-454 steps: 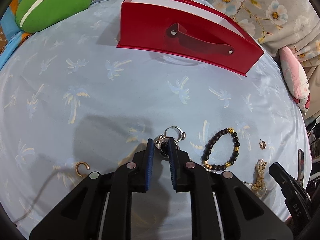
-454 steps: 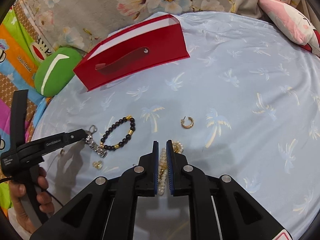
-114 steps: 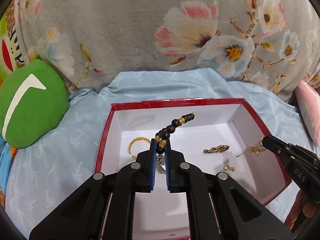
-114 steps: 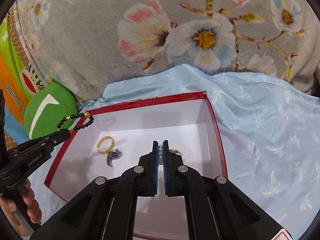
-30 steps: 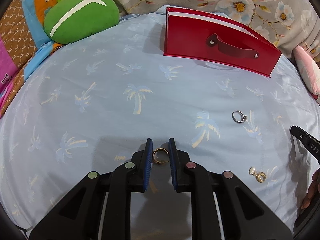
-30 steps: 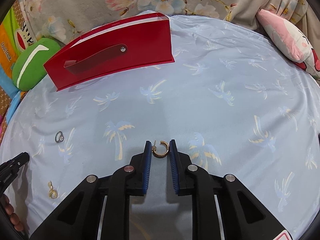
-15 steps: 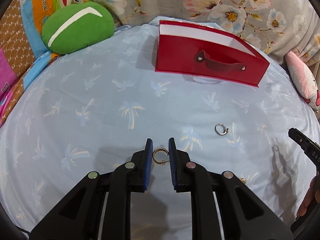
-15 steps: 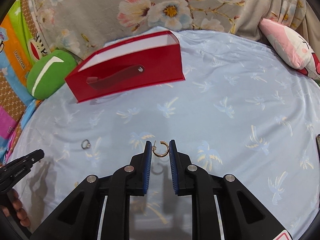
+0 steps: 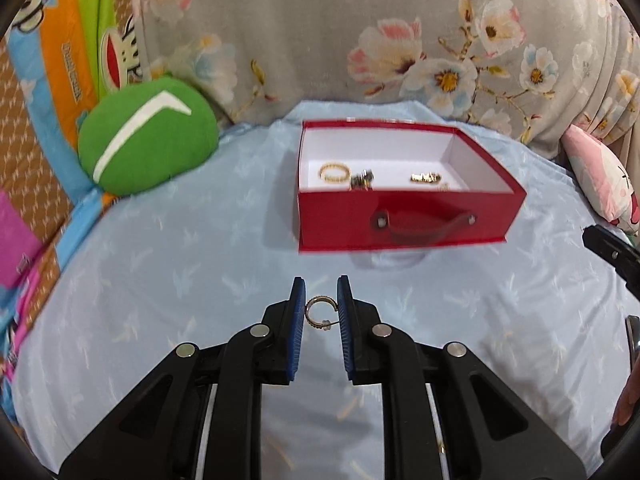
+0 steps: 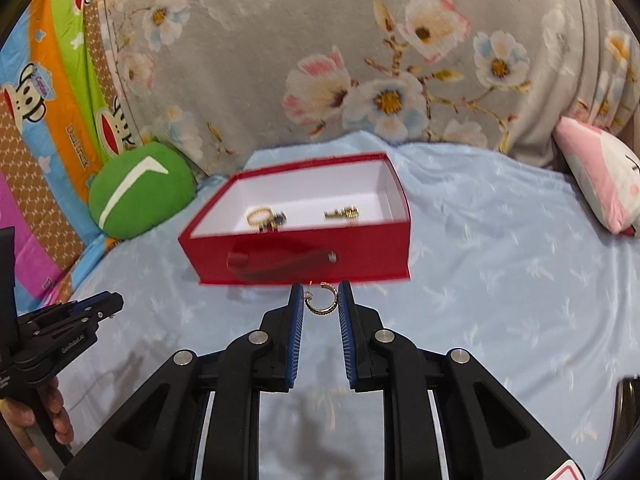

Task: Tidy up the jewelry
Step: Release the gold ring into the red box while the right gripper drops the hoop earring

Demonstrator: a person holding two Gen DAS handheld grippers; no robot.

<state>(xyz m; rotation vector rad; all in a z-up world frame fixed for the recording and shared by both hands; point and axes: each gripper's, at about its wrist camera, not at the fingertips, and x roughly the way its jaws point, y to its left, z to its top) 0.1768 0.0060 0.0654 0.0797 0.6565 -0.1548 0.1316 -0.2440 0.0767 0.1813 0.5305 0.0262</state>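
Note:
My left gripper point(image 9: 321, 298) is shut on a gold hoop earring point(image 9: 319, 315) and holds it above the blue sheet, short of the red box point(image 9: 404, 224). My right gripper point(image 10: 320, 300) is shut on a second gold hoop earring point(image 10: 321, 299) just in front of the red box point(image 10: 304, 252). The open box holds a gold bracelet point(image 9: 335, 172), a dark piece point(image 9: 362, 179) and a gold chain piece point(image 9: 426, 178). The left gripper also shows at the lower left of the right wrist view point(image 10: 80, 312).
A green cushion point(image 9: 148, 142) lies left of the box. A pink plush pillow point(image 10: 596, 176) lies at the right. A floral grey blanket point(image 9: 360, 32) rises behind the box. The blue palm-print sheet point(image 9: 160, 272) covers the bed.
Both grippers have lifted with their earrings and moved toward the red box, whose open inside now shows. The loose ring and small earrings on the sheet are out of view.

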